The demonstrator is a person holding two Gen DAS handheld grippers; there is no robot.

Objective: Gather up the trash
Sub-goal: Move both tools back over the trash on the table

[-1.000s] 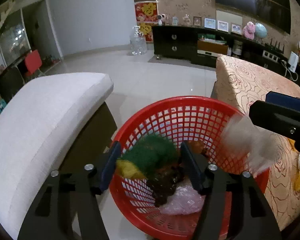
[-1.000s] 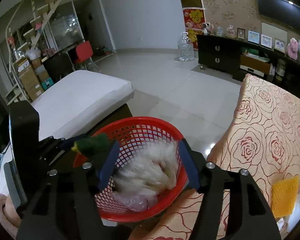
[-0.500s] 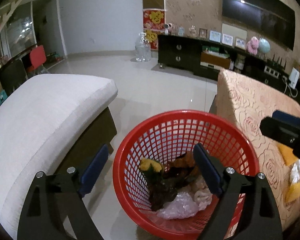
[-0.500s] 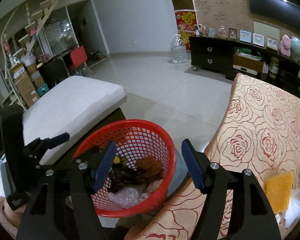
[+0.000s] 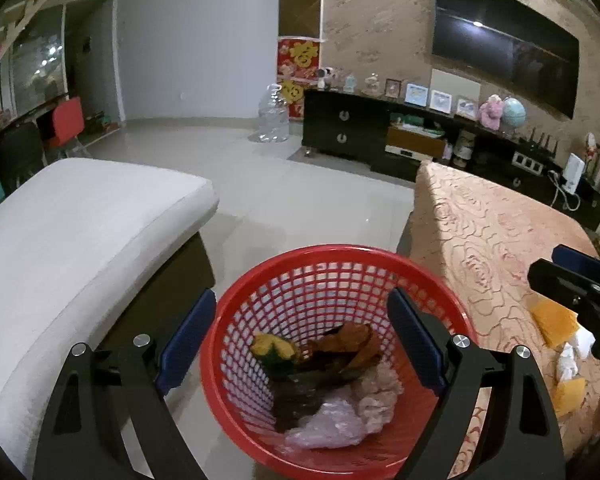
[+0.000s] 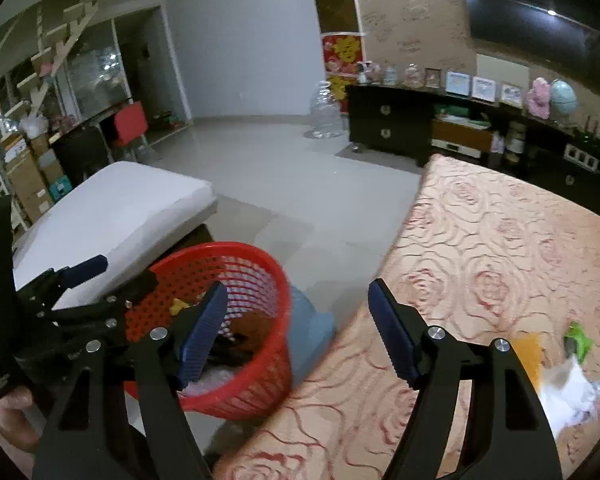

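Note:
A red mesh basket [image 5: 332,264] stands on the floor beside the rose-patterned table [image 5: 484,224]. It holds a yellow-green scrap [image 5: 274,350], brown wrappers [image 5: 352,344], a white wad [image 5: 378,394] and a clear bag [image 5: 328,426]. My left gripper [image 5: 300,340] is open and empty above the basket. My right gripper [image 6: 300,332] is open and empty, over the gap between the basket [image 6: 236,256] and the table [image 6: 500,264]. On the table lie yellow pieces [image 5: 552,320], white tissue [image 6: 572,392] and a green scrap [image 6: 578,344].
A white cushioned bench [image 5: 72,232] stands left of the basket. A blue bin [image 6: 312,332] stands behind the basket. A dark TV cabinet [image 5: 380,136] and a large water bottle [image 5: 274,116] stand across the tiled floor.
My left gripper opened and dropped the green-yellow piece into the basket. My right gripper let the white wad fall in, then swung right toward the table. Both rose.

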